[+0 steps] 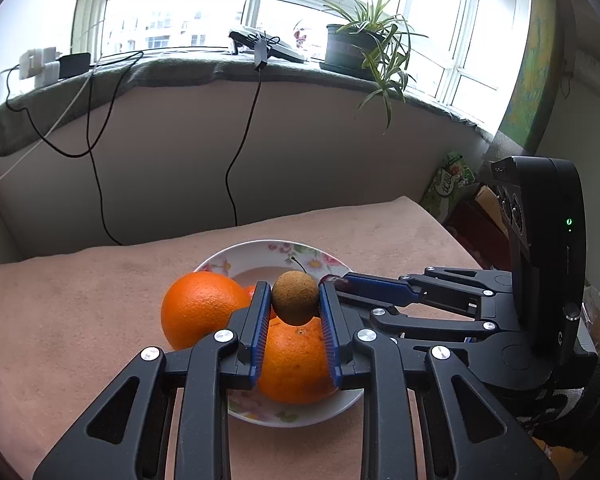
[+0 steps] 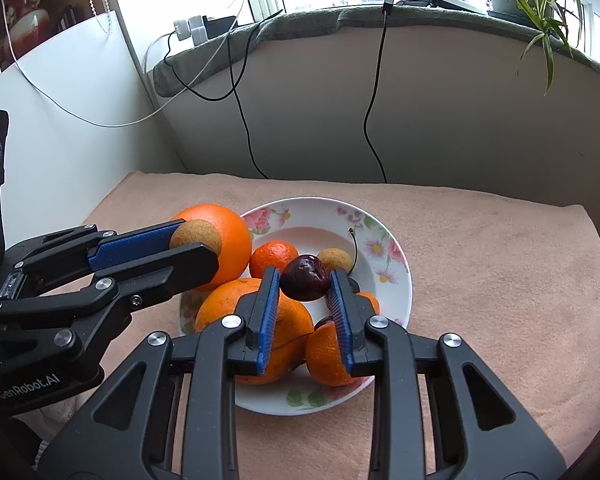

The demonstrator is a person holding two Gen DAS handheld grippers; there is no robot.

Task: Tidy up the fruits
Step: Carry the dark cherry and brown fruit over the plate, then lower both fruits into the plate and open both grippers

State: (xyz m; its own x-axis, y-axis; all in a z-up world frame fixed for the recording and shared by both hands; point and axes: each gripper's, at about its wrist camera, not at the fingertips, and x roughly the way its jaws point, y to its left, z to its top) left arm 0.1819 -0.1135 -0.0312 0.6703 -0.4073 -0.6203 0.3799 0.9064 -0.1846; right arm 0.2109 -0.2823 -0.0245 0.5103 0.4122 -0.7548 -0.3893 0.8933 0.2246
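A white floral plate (image 2: pixel 384 240) sits on the pink cloth and holds oranges (image 2: pixel 256 320), tangerines (image 2: pixel 274 258), a second tan longan (image 2: pixel 334 260) and more. My left gripper (image 1: pixel 295 300) is shut on a tan longan (image 1: pixel 295 298) above an orange (image 1: pixel 294 364); in the right wrist view it (image 2: pixel 198 242) comes in from the left. My right gripper (image 2: pixel 305 278) is shut on a dark red cherry (image 2: pixel 305 278) above the plate; in the left wrist view it (image 1: pixel 332 280) comes in from the right.
The pink cloth (image 2: pixel 480 280) covers the table. Behind it is a wall with hanging black cables (image 2: pixel 374 120). A window sill carries a potted plant (image 1: pixel 356 48), chargers (image 1: pixel 40 64) and a device. Boxes and a green bag (image 1: pixel 452 184) stand right of the table.
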